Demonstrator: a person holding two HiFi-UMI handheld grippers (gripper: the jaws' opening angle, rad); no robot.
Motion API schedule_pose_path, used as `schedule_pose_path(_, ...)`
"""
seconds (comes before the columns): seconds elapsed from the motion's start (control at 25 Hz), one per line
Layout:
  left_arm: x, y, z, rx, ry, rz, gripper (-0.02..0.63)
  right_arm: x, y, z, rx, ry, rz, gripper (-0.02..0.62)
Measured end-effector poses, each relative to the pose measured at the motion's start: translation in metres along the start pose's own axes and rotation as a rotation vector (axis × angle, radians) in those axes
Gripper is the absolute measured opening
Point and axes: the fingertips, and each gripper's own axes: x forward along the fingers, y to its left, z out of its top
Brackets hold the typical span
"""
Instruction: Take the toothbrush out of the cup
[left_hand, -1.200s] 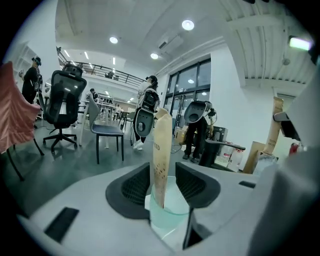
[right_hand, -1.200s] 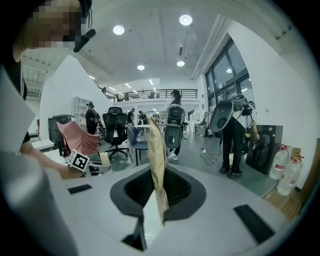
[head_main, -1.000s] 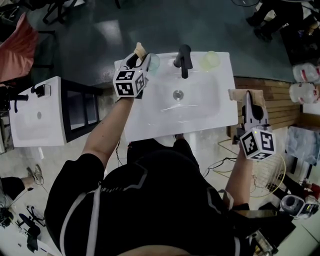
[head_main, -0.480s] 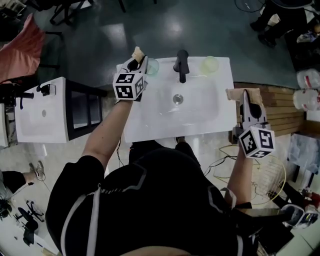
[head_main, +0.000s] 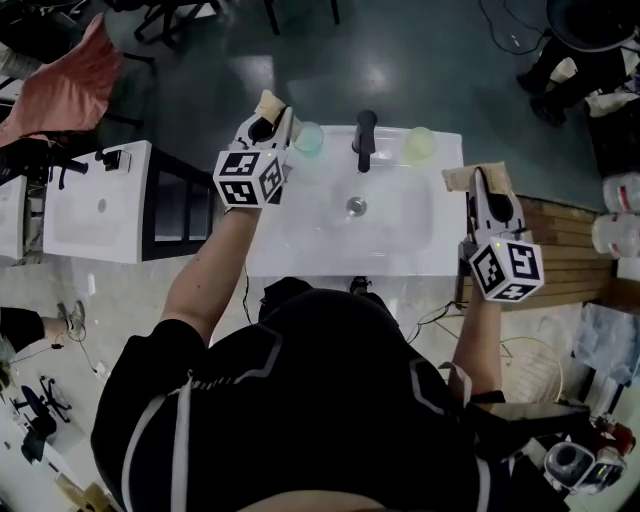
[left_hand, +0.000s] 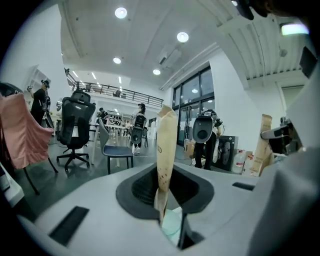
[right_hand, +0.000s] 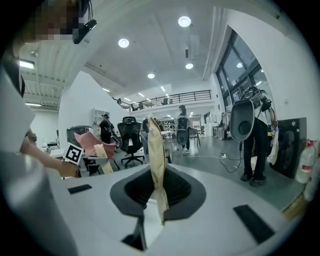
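A pale green cup (head_main: 308, 138) stands at the back left of the white sink (head_main: 300, 245), left of the black tap (head_main: 365, 135). My left gripper (head_main: 270, 103) (left_hand: 166, 116) hangs raised just left of that cup, its tan pads pressed together. A pale green piece, which I take for the toothbrush (left_hand: 172, 225), shows low between the pads; the head view hides it. My right gripper (head_main: 478, 176) (right_hand: 154, 131) hovers over the sink's right edge, shut with nothing in it.
A yellow-green cup (head_main: 420, 145) stands right of the tap. A second white sink unit (head_main: 90, 215) is at the left. Wooden boards (head_main: 560, 225) lie right of the sink. A pink cloth (head_main: 70, 90) hangs over a chair at the far left.
The left gripper has shut beside the green cup and risen above the sink. The right gripper has drifted a little toward the sink's right edge.
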Motion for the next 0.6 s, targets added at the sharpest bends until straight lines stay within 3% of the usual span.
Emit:
schedule_pose_path(0.4, -0.05, -0.015, 0.057, 0.033, -0.075, 0.072, 0.044, 0.02, 0.0, 0.042, 0.023, -0.077, 0.106, 0.037)
schedule_pose_path(0.6, -0.077, -0.023, 0.085, -0.03, -0.109, 0.071, 0.037, 0.034, 0.005, 0.061, 0.014, -0.095, 0.148, 0.037)
